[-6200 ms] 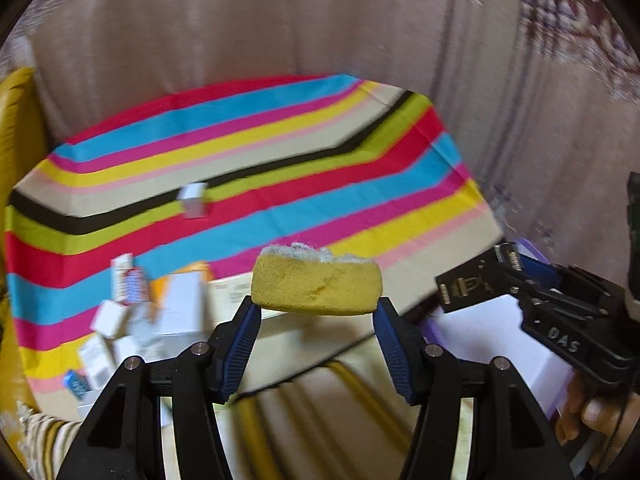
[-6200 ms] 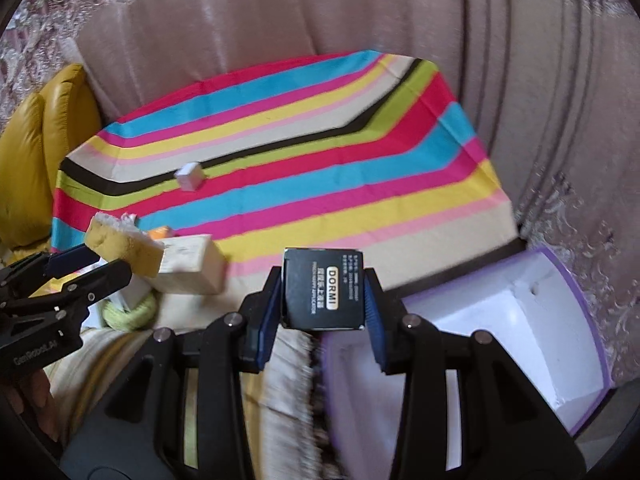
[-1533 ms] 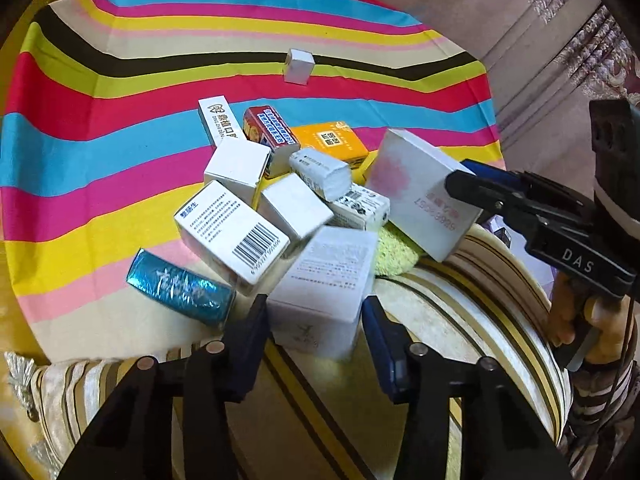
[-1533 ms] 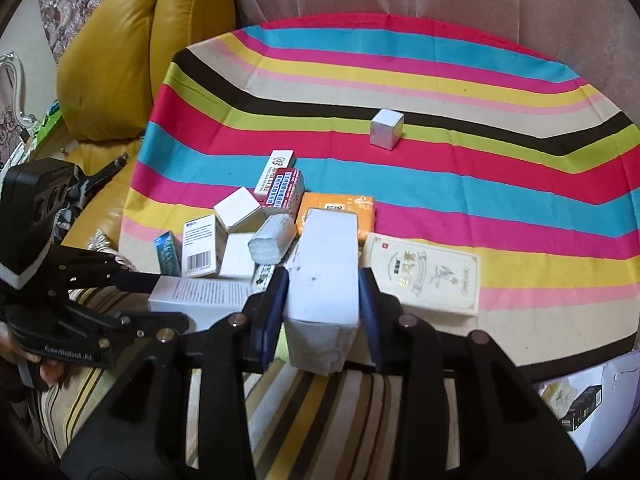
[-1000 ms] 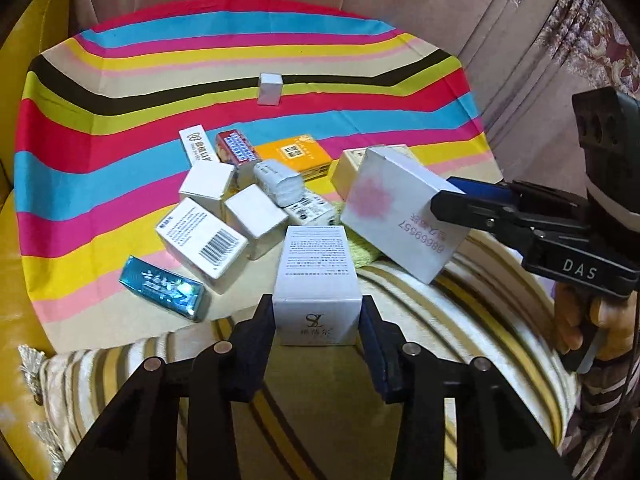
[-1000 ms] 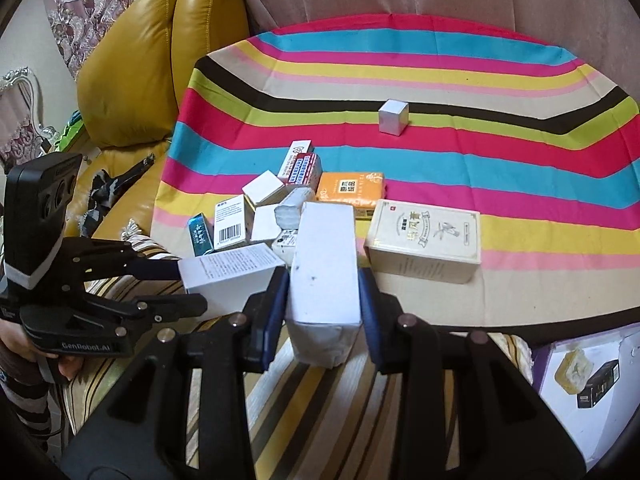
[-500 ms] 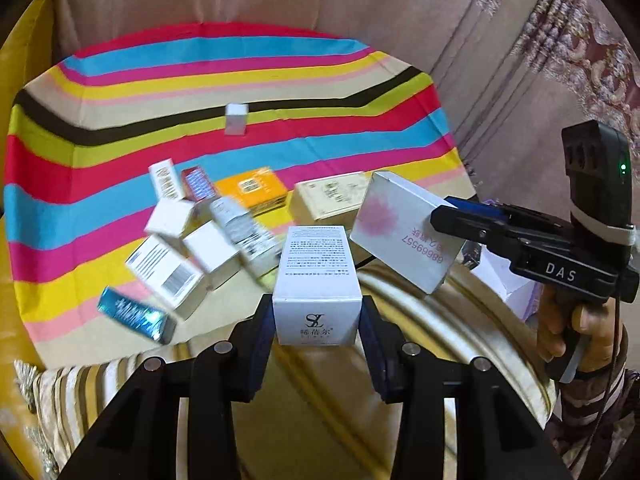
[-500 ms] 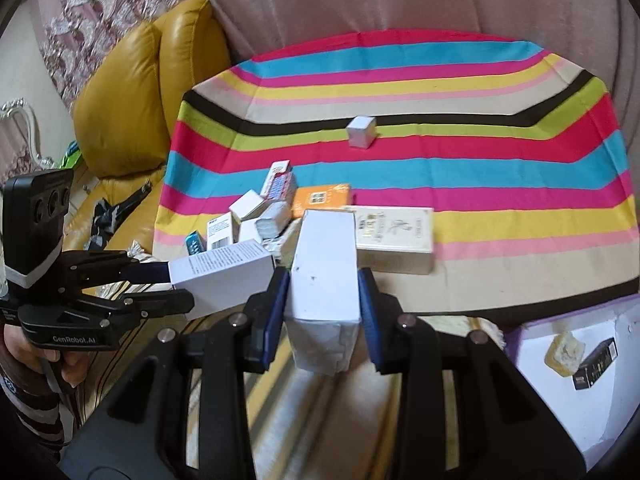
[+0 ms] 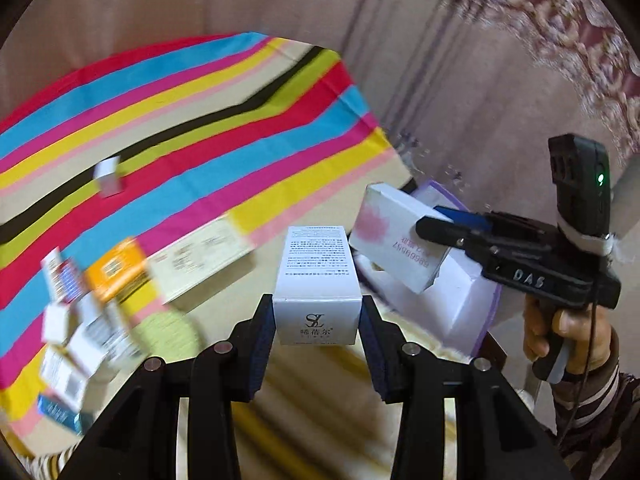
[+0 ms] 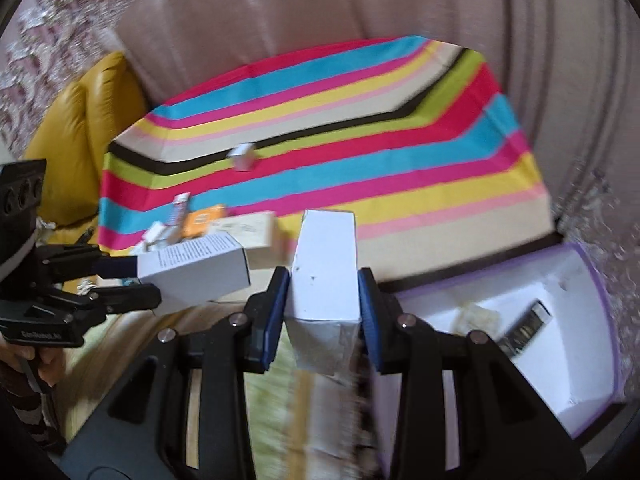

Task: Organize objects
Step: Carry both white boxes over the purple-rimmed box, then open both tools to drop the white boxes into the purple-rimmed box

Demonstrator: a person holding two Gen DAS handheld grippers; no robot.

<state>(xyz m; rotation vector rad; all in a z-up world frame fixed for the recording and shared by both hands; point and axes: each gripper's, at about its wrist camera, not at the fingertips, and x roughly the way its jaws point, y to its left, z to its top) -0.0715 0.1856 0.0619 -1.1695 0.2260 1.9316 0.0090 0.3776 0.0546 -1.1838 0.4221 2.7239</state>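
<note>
Carrying: both grippers are loaded and off the desk, judged to be mid-transfer toward the purple-rimmed box [image 10: 592,280] at the near right.
Left gripper [image 9: 318,320]: pinching a white carton marked SZ [image 9: 316,280], end face toward the camera, fingers pressed on its two sides.
Right gripper [image 10: 322,300]: clamped on a plain white box [image 10: 326,264], held upright between the blue pads [image 10: 276,312].
Destination: the purple-rimmed box sits off the near right edge of the striped desk [image 10: 360,160]; a pale block [image 10: 478,316] and a dark packet [image 10: 528,324] lie inside it.
Remaining stock: an orange packet [image 9: 116,268], a flat cream box [image 9: 200,258] and several blurred cartons at the near left; a small white cube [image 10: 242,157] sits alone farther back.
Next move, judged: bring each carton over the bare white floor of the box, lower, then let go, one gripper at a time to avoid collision.
Risk, judged: the two held cartons are near each other.
</note>
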